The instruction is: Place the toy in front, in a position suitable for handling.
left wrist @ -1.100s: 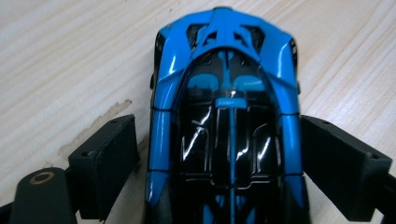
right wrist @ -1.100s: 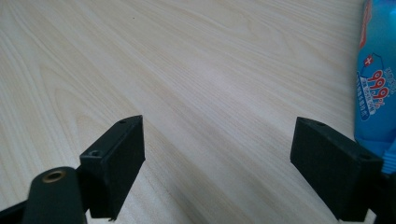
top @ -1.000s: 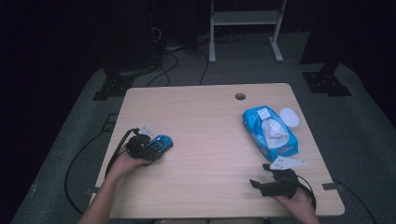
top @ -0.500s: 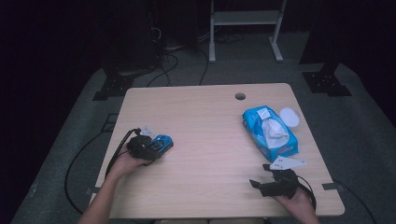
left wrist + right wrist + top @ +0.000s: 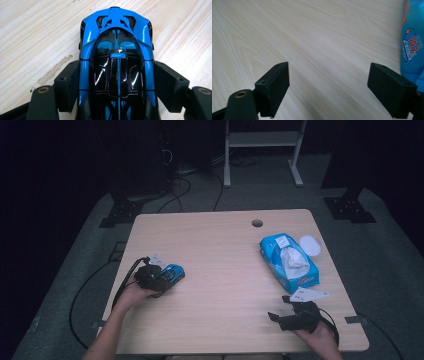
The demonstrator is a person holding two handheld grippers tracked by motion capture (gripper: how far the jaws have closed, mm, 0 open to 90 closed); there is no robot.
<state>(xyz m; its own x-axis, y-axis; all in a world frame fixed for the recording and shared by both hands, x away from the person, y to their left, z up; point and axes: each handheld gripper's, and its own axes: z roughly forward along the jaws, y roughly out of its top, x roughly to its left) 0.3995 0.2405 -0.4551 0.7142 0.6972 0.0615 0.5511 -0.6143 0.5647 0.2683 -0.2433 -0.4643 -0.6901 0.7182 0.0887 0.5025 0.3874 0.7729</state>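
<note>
Toy car (image 5: 116, 62) lay at the left of the table (image 5: 220, 265), 1 blue-and-black model on the pale wood, nose pointing away from the person. That table was the largest thing: 1 wooden top with 1 round cable hole (image 5: 257, 223) near its far edge.

Next in size, 1 blue pack of tissues (image 5: 289, 262) sat at the right side, a white sheet bunched up out of its opening; in the right gripper view its side (image 5: 413, 45) carried red print reading "99.9%", the smaller lettering too fine to read. Just beside the pack, on its far right, lay 1 white round lid (image 5: 310, 245).

2 hand-held grippers were on the table, well apart. The left hand-held gripper (image 5: 116, 87) had just been closing its jaws, and its 2 black pads (image 5: 70, 85) pressed against the car's 2 flanks, about halfway in from their widest. The right hand-held gripper (image 5: 328, 90) rested near the front right corner with its jaws spread wide over bare wood, holding nothing; the tissue pack stood just beyond its right pad. Nothing lay between the car and the pack.
</note>
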